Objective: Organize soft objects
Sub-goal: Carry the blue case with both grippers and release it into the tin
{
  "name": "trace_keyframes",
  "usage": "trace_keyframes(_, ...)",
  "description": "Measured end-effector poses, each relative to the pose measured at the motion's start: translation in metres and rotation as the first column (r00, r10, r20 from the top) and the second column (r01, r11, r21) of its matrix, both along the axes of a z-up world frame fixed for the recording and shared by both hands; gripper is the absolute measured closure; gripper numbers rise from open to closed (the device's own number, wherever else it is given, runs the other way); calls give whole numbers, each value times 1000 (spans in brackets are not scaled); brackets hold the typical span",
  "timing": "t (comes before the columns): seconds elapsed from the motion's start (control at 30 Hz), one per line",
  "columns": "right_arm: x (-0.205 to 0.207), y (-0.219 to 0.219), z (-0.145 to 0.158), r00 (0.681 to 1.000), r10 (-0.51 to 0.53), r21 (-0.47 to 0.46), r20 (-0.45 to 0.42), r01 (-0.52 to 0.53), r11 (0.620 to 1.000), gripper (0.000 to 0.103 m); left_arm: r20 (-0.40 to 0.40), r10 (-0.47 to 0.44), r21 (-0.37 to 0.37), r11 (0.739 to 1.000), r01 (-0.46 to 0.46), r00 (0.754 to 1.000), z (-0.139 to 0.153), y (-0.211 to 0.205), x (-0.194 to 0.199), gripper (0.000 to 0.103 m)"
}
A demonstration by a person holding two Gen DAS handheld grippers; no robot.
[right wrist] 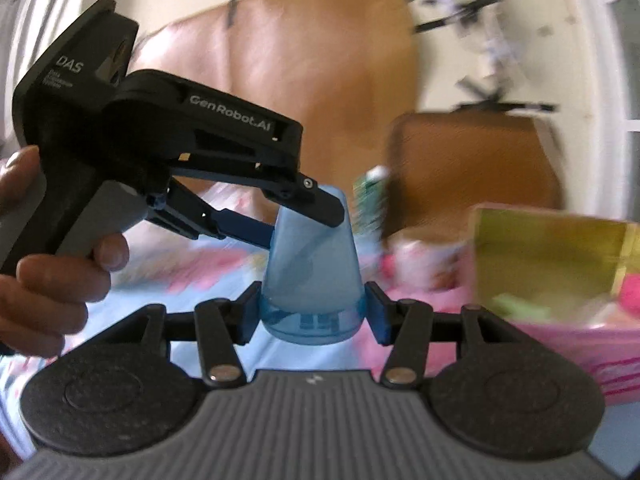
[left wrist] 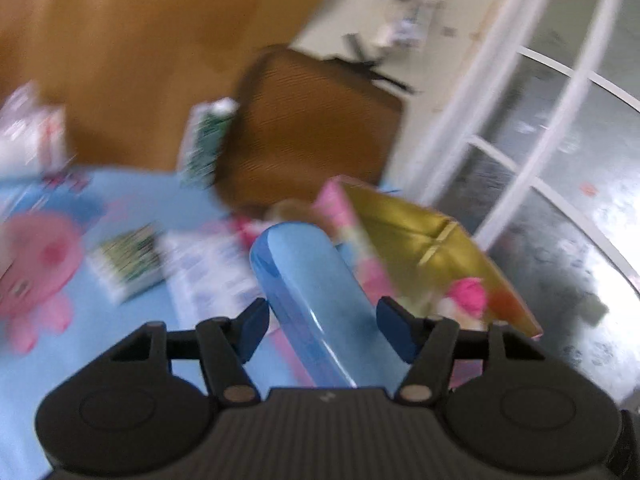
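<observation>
Both the right gripper [right wrist: 312, 312] and, apparently, the left gripper [left wrist: 323, 328] clamp their fingers on the blue bottle [right wrist: 312, 264].

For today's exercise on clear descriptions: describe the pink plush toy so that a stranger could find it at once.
Start at the light blue cloth that covers the surface. Go to its far left edge in the left wrist view, left of the small green and white printed packet. There lies the pink plush toy: round, soft and stubby-limbed, where its neighbours are flat printed packets.
</observation>
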State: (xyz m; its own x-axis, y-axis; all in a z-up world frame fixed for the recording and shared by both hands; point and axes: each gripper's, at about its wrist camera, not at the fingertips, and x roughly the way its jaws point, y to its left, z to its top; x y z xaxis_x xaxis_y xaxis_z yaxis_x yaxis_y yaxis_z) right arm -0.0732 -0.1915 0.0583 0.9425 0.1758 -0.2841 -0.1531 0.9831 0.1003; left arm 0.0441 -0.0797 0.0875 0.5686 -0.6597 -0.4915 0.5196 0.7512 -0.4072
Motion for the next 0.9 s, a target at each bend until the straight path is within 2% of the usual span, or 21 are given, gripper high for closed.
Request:
trace_keyframes(0.1,0,-27,7,994,-108,-21,33,109,994,47,58,-91,29,996,89,994,16,-47,3,42)
trace_keyframes(0.27,3,-75,8,964,-265,-37,31,266,963,47,114,-203,113,975,191,972,21,-121,1,44)
trace_keyframes(0.33,13,-90,2,948,-317,-57,17,317,947,47,135,-214,152,969,194,967,16,-144,0,43)
trace_keyframes(0.43,33,-108,-11,899,-437,-101,-19,433,896,45,180,-196,230,961,153,964,6,-167,-2,41)
trace_keyframes(0.5,32,-114,-16,874,-485,-107,-26,480,871,46,178,-194,252,957,146,965,1,-167,-5,41)
trace_keyframes(0.6,17,-120,-16,874,-487,-63,-5,485,872,45,188,-174,260,958,122,967,-3,-152,-10,38)
trace_keyframes(0.7,15,-114,-11,870,-492,-83,35,493,866,45,167,-136,232,968,95,977,-6,-128,-11,36)
trace_keyframes(0.9,8,-102,-2,896,-438,-67,68,443,894,45,161,-27,202,979,-6,987,-20,-63,-19,34)
